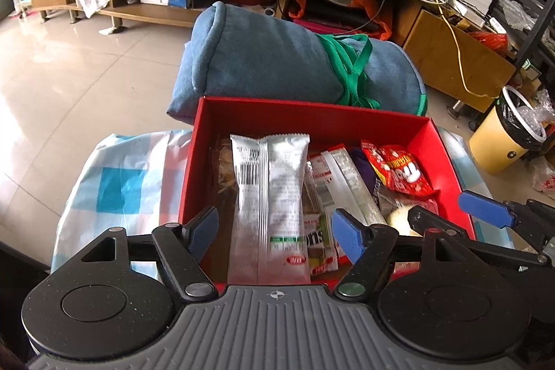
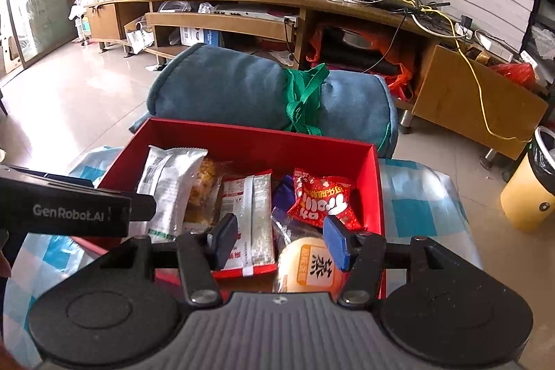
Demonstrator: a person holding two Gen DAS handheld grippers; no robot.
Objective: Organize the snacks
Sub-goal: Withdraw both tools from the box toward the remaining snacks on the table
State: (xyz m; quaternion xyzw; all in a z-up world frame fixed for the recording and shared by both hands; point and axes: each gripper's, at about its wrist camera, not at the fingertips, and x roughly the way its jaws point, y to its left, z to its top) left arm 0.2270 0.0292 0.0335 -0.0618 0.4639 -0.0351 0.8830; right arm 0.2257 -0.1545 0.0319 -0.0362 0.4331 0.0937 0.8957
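Several snack packs fill the red box (image 1: 312, 118) in the left wrist view; the left gripper (image 1: 275, 231) hangs spread over a long silver packet (image 1: 269, 196), its pads clear of it. Right wrist view: the right gripper (image 2: 281, 240) stands apart above a round yellow bun pack (image 2: 308, 266) at the box's near edge, pinching nothing, beside a red candy bag (image 2: 322, 200).
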